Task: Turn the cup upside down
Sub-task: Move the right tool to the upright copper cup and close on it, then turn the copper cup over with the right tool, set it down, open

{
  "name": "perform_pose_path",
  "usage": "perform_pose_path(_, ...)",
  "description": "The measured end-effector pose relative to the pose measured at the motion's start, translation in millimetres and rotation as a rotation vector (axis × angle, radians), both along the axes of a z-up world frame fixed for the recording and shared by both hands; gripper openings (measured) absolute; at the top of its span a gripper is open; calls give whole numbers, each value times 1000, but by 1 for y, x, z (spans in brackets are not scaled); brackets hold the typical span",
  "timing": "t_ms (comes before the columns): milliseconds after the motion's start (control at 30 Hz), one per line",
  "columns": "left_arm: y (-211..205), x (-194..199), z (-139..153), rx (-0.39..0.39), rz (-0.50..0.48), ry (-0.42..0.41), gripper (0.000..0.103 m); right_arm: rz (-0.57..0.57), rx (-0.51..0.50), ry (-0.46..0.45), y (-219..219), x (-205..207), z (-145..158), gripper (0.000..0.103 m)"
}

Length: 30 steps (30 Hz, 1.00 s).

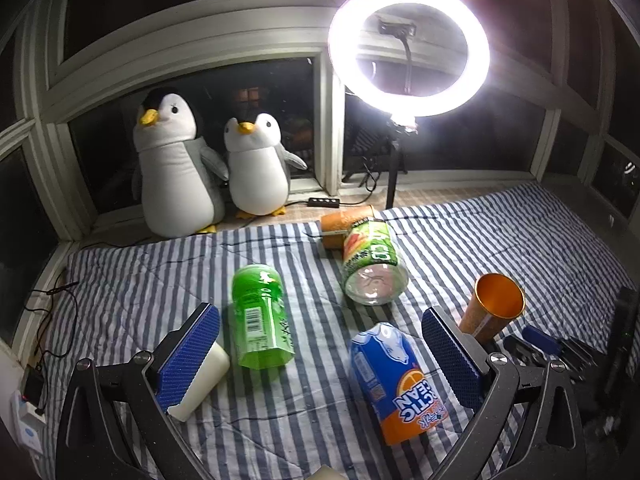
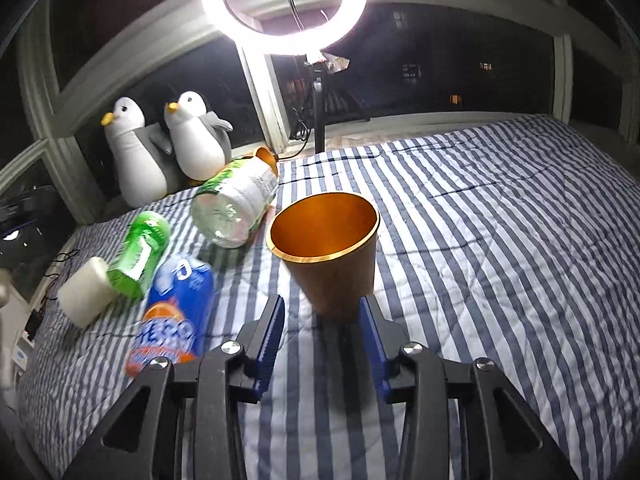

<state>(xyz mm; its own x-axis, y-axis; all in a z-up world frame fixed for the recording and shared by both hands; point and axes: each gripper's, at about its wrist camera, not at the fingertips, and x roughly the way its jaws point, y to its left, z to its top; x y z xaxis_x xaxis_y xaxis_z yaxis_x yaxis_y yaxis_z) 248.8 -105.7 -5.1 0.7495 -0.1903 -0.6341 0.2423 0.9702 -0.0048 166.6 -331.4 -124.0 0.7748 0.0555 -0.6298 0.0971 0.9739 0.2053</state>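
Note:
An orange cup (image 2: pixel 328 248) stands mouth up on the striped blanket (image 2: pixel 500 240), leaning slightly. Its narrow base sits between the blue pads of my right gripper (image 2: pixel 322 300), which is open. The right finger (image 2: pixel 372 332) is against the cup's base, while a gap shows between the base and the left finger (image 2: pixel 272 332). In the left wrist view the same cup (image 1: pixel 494 306) is at the right, beyond my wide-open left gripper (image 1: pixel 320 311), which holds nothing. A second orange cup (image 1: pixel 348 220) lies on its side at the back.
Lying on the blanket are a clear jar with a green label (image 1: pixel 372 264), a green bottle (image 1: pixel 260 320), a blue and orange can (image 1: pixel 388 380) and a white block (image 1: pixel 200 380) by my left finger. Two plush penguins (image 1: pixel 180 168) and a ring light (image 1: pixel 408 48) stand by the window.

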Motion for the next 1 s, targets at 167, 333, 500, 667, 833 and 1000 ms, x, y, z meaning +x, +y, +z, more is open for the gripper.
perform_pose_path(167,5,1,4,-2,6,-6,102,-1,-22,4,-5,24,0,34)
perform_pose_path(333,4,4,2,10,8,-5,102,-1,-29,-6,-11,52,4,34)
perform_pose_path(500,-3,17,0,23,3,10,102,-2,-23,-25,-14,62,12,35)
perform_pose_path(667,-23,47,-10,22,-36,87,102,-2,-2,-58,-19,38,19,45)
perform_pose_path(833,-53,92,-28,32,-62,198,102,-36,57,-110,-31,-7,25,69)
perform_pose_path(1000,-79,145,-51,-2,-76,348,102,-74,83,-157,-45,-53,31,77)
